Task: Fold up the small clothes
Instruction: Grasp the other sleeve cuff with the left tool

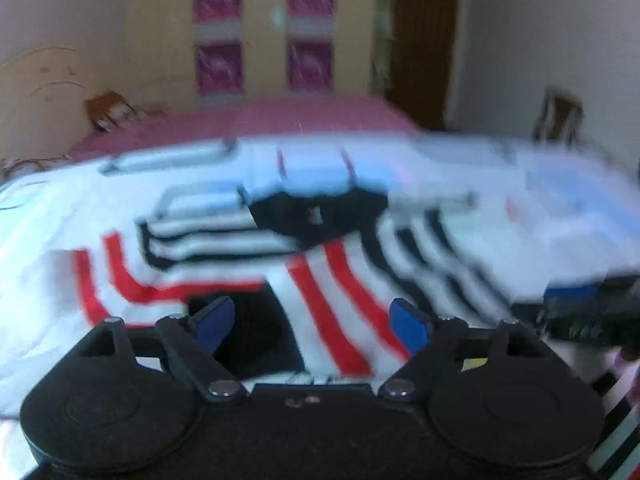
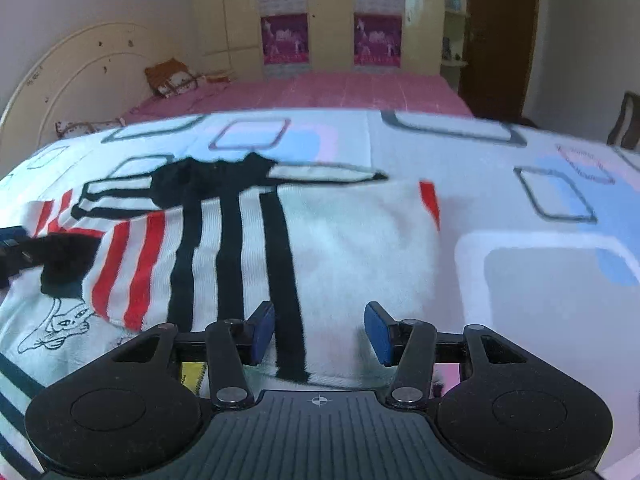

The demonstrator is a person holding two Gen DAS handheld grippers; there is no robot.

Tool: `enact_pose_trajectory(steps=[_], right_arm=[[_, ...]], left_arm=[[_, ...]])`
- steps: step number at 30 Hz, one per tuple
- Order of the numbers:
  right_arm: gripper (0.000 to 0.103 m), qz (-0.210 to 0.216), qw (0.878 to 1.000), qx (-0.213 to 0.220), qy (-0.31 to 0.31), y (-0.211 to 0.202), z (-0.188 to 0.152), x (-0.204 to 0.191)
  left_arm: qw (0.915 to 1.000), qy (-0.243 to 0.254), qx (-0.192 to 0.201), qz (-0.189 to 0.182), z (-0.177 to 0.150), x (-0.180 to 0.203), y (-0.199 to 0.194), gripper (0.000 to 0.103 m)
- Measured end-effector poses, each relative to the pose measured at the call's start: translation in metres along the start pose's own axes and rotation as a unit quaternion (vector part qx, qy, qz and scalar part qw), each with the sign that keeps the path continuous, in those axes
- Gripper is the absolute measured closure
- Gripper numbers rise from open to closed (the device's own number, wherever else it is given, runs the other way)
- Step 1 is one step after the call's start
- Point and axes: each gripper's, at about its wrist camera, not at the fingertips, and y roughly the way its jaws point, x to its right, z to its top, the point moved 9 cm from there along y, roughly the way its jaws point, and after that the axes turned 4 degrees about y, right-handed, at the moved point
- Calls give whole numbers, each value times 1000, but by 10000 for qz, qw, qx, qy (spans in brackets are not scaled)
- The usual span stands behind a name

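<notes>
Lying on a patterned bedsheet [image 2: 500, 208], a striped white garment [image 2: 340, 240] sits beneath left gripper [image 1: 312, 322] and right gripper [image 2: 320, 330], both jaws apart and empty.

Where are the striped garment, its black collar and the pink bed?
striped garment [image 2: 344, 248], right wrist view, plain white panel.
black collar [image 2: 200, 178], right wrist view, bunched middle.
pink bed [image 2: 360, 92], right wrist view, bare cover.

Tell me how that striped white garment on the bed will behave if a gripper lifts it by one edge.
The striped garment will probably droop and unfold: it already lies in soft, rumpled folds on the bedsheet. It looks like thin knit, so likely light. A flap is folded over itself, so layers may slide apart.
</notes>
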Motion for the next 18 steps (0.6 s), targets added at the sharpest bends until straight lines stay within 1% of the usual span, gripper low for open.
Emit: enact_pose_trajectory(steps=[1, 2, 3, 4, 5, 6, 7, 9, 11, 13, 15, 16, 17, 18], right_arm=[[53, -97, 9999, -102, 28, 3, -4, 1], [53, -181, 9997, -115, 79, 1, -5, 1], [53, -258, 9995, -101, 149, -2, -4, 1], [52, -292, 9993, -58, 219, -5, -3, 0], [52, -300, 9992, 1, 281, -9, -3, -3], [52, -306, 9990, 25, 327, -12, -4, -6], [52, -308, 9988, 19, 381, -13, -5, -12], [52, -291, 9985, 29, 467, -14, -4, -26], [52, -233, 9985, 92, 489, -19, -3, -46], [52, -137, 9987, 117, 478, -20, -3, -70], [52, -41, 9990, 124, 434, -19, -3, -94], [52, -10, 9991, 120, 395, -17, -4, -104], [52, 29, 9993, 117, 357, -15, -4, -117], [52, 54, 9994, 109, 337, -13, -5, -127]], left_arm=[[9993, 83, -337, 117, -11, -5, 16, 22], [9992, -39, -389, 47, -18, -13, 22, 18], [9995, -249, -202, -81, -18, -23, 18, 18], [9992, -330, -224, -26, -21, -36, 15, 17], [9992, -313, -258, -21, -23, -43, 11, 13], [9990, -352, -263, -31, -25, -52, 6, 16], [9989, -407, -233, -2, -27, -63, -3, 17], [9986, -524, -33, -94, -32, -88, -27, 17], [9972, -732, 180, 8, -39, -118, -55, 16], [9943, -1002, 270, 253, -52, -162, -75, 18], [9872, -1459, 187, 615, -78, -215, -96, 33], [9806, -1794, 116, 784, -93, -244, -106, 36], [9717, -2164, 107, 941, -107, -272, -115, 43], [9615, -2524, 97, 1085, -122, -295, -124, 45]])
